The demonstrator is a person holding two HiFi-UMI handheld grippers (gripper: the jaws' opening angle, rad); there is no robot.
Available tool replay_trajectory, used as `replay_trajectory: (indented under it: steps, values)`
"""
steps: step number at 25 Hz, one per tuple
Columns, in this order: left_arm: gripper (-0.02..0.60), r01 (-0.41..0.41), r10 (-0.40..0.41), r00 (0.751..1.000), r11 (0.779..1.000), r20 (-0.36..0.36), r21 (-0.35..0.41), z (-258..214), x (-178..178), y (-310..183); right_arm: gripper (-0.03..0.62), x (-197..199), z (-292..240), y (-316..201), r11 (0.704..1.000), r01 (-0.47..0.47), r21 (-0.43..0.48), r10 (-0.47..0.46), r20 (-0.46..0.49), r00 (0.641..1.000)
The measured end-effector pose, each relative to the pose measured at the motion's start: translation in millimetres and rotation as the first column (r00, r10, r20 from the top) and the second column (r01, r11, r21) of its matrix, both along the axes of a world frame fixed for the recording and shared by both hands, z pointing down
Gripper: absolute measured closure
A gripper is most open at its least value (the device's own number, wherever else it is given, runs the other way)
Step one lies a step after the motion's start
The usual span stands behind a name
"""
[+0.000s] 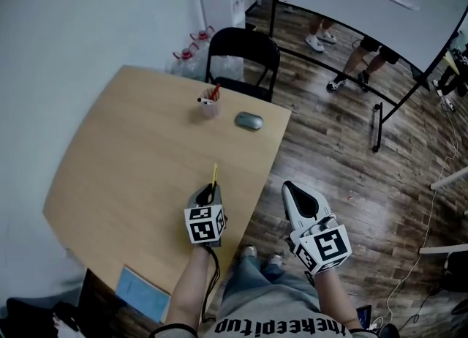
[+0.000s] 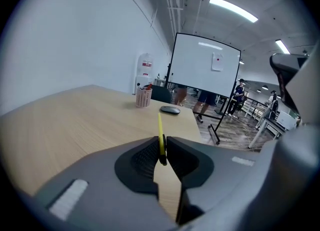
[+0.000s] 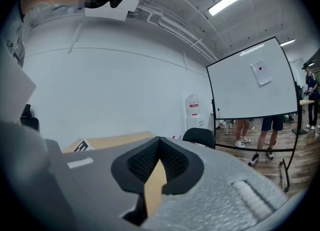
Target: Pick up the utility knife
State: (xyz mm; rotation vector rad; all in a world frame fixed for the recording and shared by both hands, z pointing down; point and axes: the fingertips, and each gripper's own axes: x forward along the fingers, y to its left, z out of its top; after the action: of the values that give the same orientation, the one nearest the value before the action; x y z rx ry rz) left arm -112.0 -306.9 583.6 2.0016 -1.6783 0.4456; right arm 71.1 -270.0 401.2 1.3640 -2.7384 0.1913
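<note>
The left tool (image 2: 163,147) pinches the knife (image 2: 160,125) near one end. It looks thin, light, stiff, maybe slippery. The right tool (image 3: 159,145) is pressed together, empty.

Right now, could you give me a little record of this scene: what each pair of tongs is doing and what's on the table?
Left tongs: shut on the yellow utility knife, which points away from the person and appears lifted off the table
Right tongs: shut, empty, beside the table's edge over the floor
On the table: pink pen cup and grey mouse at the far side; blue notebook at the near corner
Beyond the table: black chair, whiteboard
</note>
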Motion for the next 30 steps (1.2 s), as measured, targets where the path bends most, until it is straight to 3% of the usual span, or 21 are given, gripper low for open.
replay_trajectory:
  steps: [10,30]
  values:
    - [0.512,0.015,-0.011,1.000,0.991,-0.027,0.130,-55,4,20,0.592,-6,-7,6,0.999,0.046,0.018,-0.047,0.009,0.999]
    - [0.511,0.040,-0.050,0.999,0.946,0.023,0.323,-125,5,64,0.592,-7,-11,16,0.995,0.091,0.035,-0.091,0.020,0.996]
